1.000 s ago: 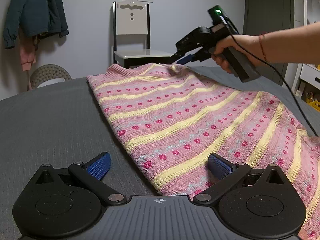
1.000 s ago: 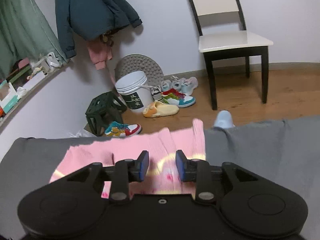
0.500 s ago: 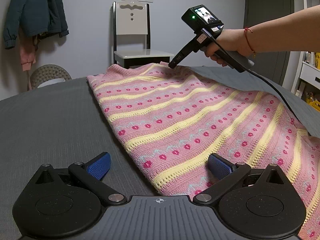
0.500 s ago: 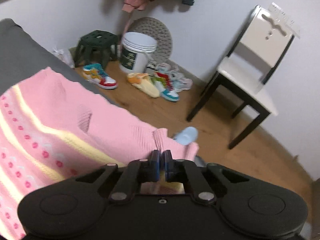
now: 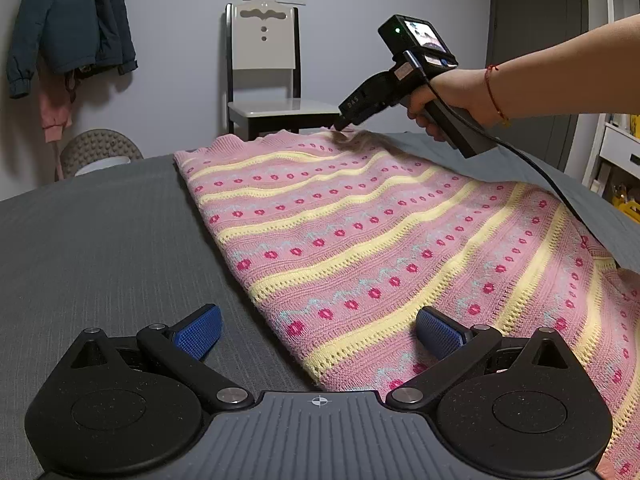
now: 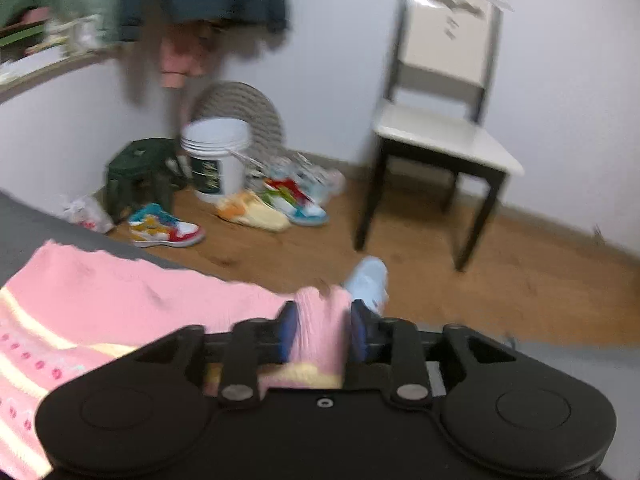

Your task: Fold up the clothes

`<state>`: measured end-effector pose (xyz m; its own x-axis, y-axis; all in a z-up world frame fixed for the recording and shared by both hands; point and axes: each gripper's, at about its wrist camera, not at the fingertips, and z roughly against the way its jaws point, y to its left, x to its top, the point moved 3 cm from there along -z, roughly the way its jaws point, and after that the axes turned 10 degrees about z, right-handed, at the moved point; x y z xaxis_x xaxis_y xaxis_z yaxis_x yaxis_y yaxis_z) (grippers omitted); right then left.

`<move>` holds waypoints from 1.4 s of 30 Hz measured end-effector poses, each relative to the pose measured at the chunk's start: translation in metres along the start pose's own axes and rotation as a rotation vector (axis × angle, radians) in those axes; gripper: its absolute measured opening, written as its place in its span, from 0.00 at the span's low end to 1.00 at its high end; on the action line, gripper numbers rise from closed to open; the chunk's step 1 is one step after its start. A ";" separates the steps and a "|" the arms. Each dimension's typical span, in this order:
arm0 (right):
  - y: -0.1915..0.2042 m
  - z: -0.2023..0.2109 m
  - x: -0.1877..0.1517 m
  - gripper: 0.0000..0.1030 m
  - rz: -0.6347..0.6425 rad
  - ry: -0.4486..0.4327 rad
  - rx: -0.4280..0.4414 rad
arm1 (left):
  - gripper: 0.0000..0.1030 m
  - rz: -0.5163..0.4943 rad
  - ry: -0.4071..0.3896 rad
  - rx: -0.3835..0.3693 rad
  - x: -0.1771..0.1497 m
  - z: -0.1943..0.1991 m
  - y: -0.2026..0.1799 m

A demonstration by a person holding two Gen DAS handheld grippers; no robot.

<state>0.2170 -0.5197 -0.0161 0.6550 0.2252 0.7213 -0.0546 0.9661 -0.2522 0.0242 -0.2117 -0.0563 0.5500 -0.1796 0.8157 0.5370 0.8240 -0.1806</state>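
Observation:
A pink knitted sweater with yellow stripes and red dots lies spread on the grey bed. My left gripper stands wide open low over the bed, and the sweater's near edge runs between its blue pads. A person's hand holds my right gripper at the sweater's far corner. In the right wrist view, which is blurred, my right gripper has its fingers apart, and the pink corner fills the gap between them.
Beyond the bed's far edge stands a white chair. A white bucket, a green stool and several shoes lie on the wooden floor. A dark jacket hangs on the wall. The right gripper's cable trails across the sweater.
The right gripper's fingers, pressed tight on the sweater corner half a second ago, have spread apart, and that gripper has swung its view. The left gripper has not moved.

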 end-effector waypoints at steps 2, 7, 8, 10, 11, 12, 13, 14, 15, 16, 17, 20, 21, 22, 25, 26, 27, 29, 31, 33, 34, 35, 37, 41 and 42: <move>0.003 -0.006 0.002 0.28 0.037 0.025 0.016 | 1.00 0.000 0.000 0.000 0.000 0.000 0.000; 0.015 -0.010 0.011 0.04 0.101 0.022 0.039 | 1.00 0.001 0.001 0.000 0.000 0.000 0.000; 0.020 -0.005 0.014 0.04 0.147 -0.003 0.028 | 1.00 0.001 0.001 -0.001 0.000 0.000 -0.001; 0.027 0.013 0.022 0.04 0.225 -0.137 -0.034 | 1.00 0.003 0.001 -0.002 0.000 0.000 0.000; 0.026 0.023 0.025 0.04 0.233 -0.210 -0.068 | 1.00 0.004 0.000 -0.003 0.000 0.000 0.000; 0.021 0.025 0.025 0.04 0.211 -0.229 -0.089 | 1.00 0.004 -0.001 -0.003 0.000 0.001 0.000; 0.015 0.025 0.024 0.04 0.183 -0.227 -0.104 | 1.00 0.005 -0.002 -0.004 -0.001 0.001 0.001; 0.008 0.018 0.020 0.04 0.146 -0.194 -0.110 | 1.00 0.005 -0.002 -0.004 -0.001 0.001 0.001; 0.001 0.010 0.014 0.04 0.106 -0.149 -0.113 | 1.00 0.006 -0.002 -0.005 -0.001 0.001 0.001; -0.004 0.002 0.007 0.04 0.069 -0.111 -0.105 | 1.00 0.007 -0.002 -0.005 -0.001 0.001 0.001; -0.009 -0.006 -0.001 0.04 0.033 -0.076 -0.093 | 1.00 0.007 -0.001 -0.005 -0.001 0.001 0.002; -0.022 -0.015 -0.016 0.05 -0.101 -0.056 -0.043 | 1.00 0.008 -0.001 -0.006 -0.001 0.001 0.002; -0.027 -0.014 -0.016 0.06 -0.143 -0.062 -0.016 | 1.00 0.009 0.000 -0.006 -0.001 0.001 0.002; -0.032 -0.013 -0.015 0.09 -0.174 -0.065 0.007 | 1.00 0.008 -0.001 -0.006 -0.001 0.001 0.003; -0.033 0.002 -0.004 0.29 -0.133 -0.127 0.027 | 1.00 0.008 0.001 -0.006 -0.001 0.001 0.003; -0.030 0.009 0.003 0.30 -0.108 -0.158 0.069 | 1.00 0.009 0.001 -0.006 -0.001 0.001 0.003; -0.024 0.016 0.011 0.30 -0.080 -0.183 0.124 | 1.00 0.009 0.001 -0.006 -0.001 0.001 0.003; -0.004 0.023 0.028 0.30 0.019 -0.187 0.263 | 1.00 0.009 0.001 -0.005 0.001 0.000 0.003; 0.034 0.021 0.041 0.30 0.234 -0.120 0.316 | 1.00 0.010 0.002 -0.005 0.002 0.000 0.002; 0.064 0.011 0.046 0.30 0.409 -0.056 0.307 | 1.00 0.010 0.003 -0.005 0.002 0.000 0.002; 0.073 0.007 0.046 0.30 0.458 -0.040 0.311 | 1.00 0.011 0.003 -0.005 0.002 0.000 0.002; 0.082 0.002 0.047 0.30 0.508 -0.024 0.315 | 1.00 0.010 0.002 -0.005 0.002 0.000 0.002; 0.097 -0.008 0.047 0.29 0.589 0.006 0.314 | 1.00 0.010 0.002 -0.004 0.001 0.000 0.002; 0.101 -0.024 0.044 0.28 0.625 0.033 0.329 | 1.00 0.010 0.000 -0.004 0.000 0.000 0.002; 0.102 -0.024 0.045 0.16 0.610 0.032 0.334 | 1.00 0.010 0.000 -0.004 0.000 0.000 0.002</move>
<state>0.2591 -0.4144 -0.0252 0.4553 0.7411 0.4935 -0.6455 0.6565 -0.3903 0.0249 -0.2102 -0.0563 0.5551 -0.1713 0.8140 0.5344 0.8233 -0.1911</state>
